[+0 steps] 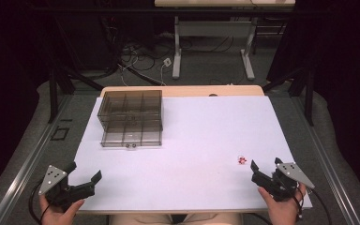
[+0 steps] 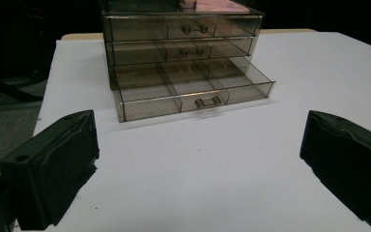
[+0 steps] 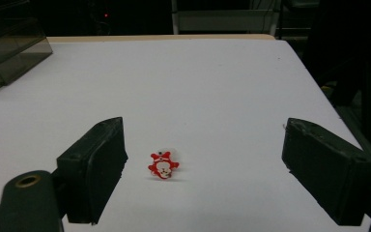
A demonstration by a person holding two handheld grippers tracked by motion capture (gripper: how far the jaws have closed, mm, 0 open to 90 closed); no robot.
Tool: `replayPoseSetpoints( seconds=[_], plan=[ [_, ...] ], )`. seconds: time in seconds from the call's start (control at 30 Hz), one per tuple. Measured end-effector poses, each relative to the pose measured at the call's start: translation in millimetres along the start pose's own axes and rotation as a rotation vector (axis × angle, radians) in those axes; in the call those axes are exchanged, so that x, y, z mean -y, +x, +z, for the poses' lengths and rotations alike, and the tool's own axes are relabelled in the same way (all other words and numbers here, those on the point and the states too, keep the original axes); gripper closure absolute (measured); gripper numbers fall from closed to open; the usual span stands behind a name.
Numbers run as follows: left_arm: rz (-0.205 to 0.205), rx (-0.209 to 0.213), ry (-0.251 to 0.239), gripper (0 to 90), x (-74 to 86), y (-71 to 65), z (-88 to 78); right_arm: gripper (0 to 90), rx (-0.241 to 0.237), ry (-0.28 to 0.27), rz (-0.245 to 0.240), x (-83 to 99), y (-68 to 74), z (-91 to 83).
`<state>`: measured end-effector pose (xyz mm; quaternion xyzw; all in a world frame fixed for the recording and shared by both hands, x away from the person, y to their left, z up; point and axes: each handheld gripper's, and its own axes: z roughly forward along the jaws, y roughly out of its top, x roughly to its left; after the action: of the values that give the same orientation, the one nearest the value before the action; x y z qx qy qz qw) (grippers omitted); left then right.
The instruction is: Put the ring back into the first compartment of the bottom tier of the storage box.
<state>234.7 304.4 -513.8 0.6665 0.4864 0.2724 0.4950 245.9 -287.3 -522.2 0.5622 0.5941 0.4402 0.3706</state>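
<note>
Tongs, left (image 1: 85, 172) and right (image 1: 265, 169), gape apart; red figurine (image 1: 241, 160) near right, smoky drawer cabinet (image 1: 132, 118) far left.

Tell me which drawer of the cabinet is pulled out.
The bottom drawer of the smoky clear cabinet is pulled out; the two drawers above it sit flush and closed.

A desk frame (image 1: 213, 42) stands beyond the table over what look like loose cables (image 1: 140, 58).
</note>
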Motion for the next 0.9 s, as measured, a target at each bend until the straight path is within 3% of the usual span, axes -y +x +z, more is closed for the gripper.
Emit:
replayPoseSetpoints(
  seconds=[0.03, 0.13, 0.23, 0.47, 0.57, 0.67, 0.9],
  plan=[
    [0.003, 0.0, 0.005, 0.6, 0.4, 0.2, 0.5, 15.1, -0.011, 0.037, -0.004, -1.4, 0.8, -0.4],
    [-0.005, 0.002, 0.005, 0.6, 1.5, 0.7, 2.3, 15.1, -0.024, 0.006, -0.012, -1.5, 7.2, 7.9],
    [-0.012, 0.005, -0.002, 0.6, 2.1, 1.2, 2.8, 15.4, -0.049, 0.022, -0.04, -2.2, 13.4, 16.1],
    [-0.019, -0.007, 0.004, 0.6, 3.2, 1.9, 5.2, 23.5, -0.078, 0.053, -0.045, 0.0, 15.0, 26.5],
    [-0.02, -0.005, 0.008, 0.6, 3.3, 1.8, 6.4, 26.0, -0.073, 0.071, -0.085, 0.4, 15.1, 29.7],
    [-0.016, -0.006, 0.011, 0.6, 3.8, 0.7, 6.3, 27.5, -0.074, 0.074, -0.08, 0.8, 14.6, 34.4],
    [-0.009, -0.004, 0.013, 0.6, 4.3, 0.7, 6.3, 29.7, -0.072, 0.144, -0.041, 0.2, 8.7, 48.1]
  ],
)
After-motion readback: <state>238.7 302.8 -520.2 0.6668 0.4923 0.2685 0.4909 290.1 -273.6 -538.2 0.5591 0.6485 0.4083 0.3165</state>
